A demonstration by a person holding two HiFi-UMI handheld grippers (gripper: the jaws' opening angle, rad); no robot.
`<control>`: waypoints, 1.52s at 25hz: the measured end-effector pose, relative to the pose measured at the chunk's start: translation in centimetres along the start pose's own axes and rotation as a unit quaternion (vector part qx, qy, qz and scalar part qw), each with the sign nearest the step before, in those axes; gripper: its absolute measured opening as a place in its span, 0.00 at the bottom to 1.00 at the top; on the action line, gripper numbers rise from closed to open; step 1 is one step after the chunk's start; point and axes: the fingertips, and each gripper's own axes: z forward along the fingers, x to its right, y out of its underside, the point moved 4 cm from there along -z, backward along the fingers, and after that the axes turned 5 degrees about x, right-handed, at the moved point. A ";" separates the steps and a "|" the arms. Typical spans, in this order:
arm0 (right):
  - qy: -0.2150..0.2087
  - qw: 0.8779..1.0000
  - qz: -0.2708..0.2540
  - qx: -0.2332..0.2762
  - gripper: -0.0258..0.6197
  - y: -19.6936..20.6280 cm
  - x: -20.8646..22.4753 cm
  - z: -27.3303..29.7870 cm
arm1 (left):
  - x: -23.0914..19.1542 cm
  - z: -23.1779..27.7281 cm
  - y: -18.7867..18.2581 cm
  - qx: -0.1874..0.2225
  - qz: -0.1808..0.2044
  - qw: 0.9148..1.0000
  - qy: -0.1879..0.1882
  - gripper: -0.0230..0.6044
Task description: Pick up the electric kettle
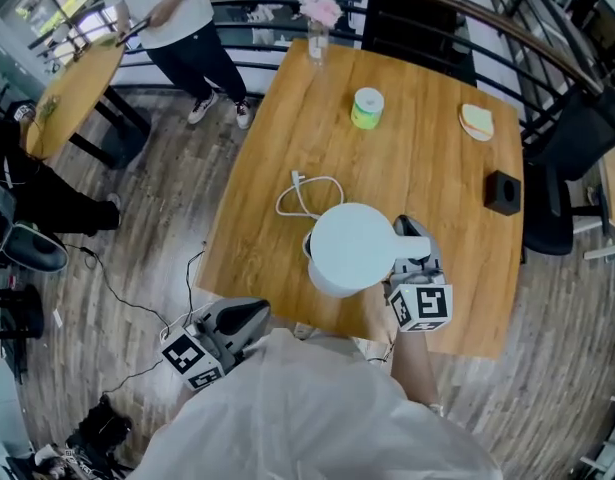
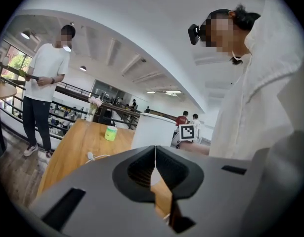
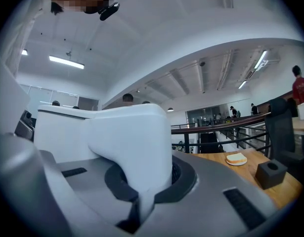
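Note:
The white electric kettle hangs over the near part of the wooden table, seen from above. My right gripper is at the kettle's right side, shut on its handle. In the right gripper view the white handle fills the gap between the jaws, with the kettle body to the left. My left gripper is shut and holds nothing, off the table's near left corner. Its view shows the closed jaws and the kettle beyond them. The kettle hides whatever is under it.
A white cable with a plug lies on the table just behind the kettle. Farther back are a green cup, a vase with flowers, a plate with bread and a black box. A person stands by a round table.

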 end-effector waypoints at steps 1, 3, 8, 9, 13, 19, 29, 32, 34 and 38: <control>0.004 1.000 -0.002 0.001 0.06 -0.6 -0.2 -0.6 | 0.2 0.2 -0.1 0.003 0.001 1.000 0.009 0.05; 0.012 1.000 -0.007 0.003 0.06 -1.8 -0.5 -1.9 | 0.5 0.5 -0.3 0.011 0.005 1.000 0.024 0.05; 0.034 0.999 -0.022 0.003 0.06 -4.1 -0.8 -5.3 | 1.3 1.4 -1.0 0.038 0.013 0.998 0.048 0.05; 0.039 0.999 -0.024 0.003 0.06 -4.5 -0.8 -6.0 | 1.4 1.5 -1.1 0.044 0.012 0.998 0.052 0.05; 0.061 0.998 -0.025 0.004 0.06 -5.9 -0.9 -8.6 | 2.2 2.1 -1.7 0.061 0.014 0.995 0.073 0.05; 0.079 0.996 -0.030 0.006 0.06 -6.9 -1.5 -11.5 | 3.4 2.5 -1.9 0.070 0.019 0.993 0.097 0.05; 0.084 0.996 -0.033 0.012 0.06 -7.4 -1.9 -12.1 | 4.0 2.3 -2.3 0.073 0.023 0.991 0.107 0.05; 0.085 0.996 -0.035 0.010 0.06 -7.2 -1.9 -12.2 | 4.0 1.9 -2.1 0.073 0.023 0.992 0.103 0.05; 0.085 0.996 -0.036 0.008 0.06 -7.1 -2.0 -12.1 | 4.0 1.7 -2.0 0.074 0.023 0.992 0.100 0.05; 0.084 0.996 -0.040 0.006 0.06 -7.0 -2.0 -11.9 | 4.0 1.6 -2.0 0.075 0.024 0.992 0.098 0.05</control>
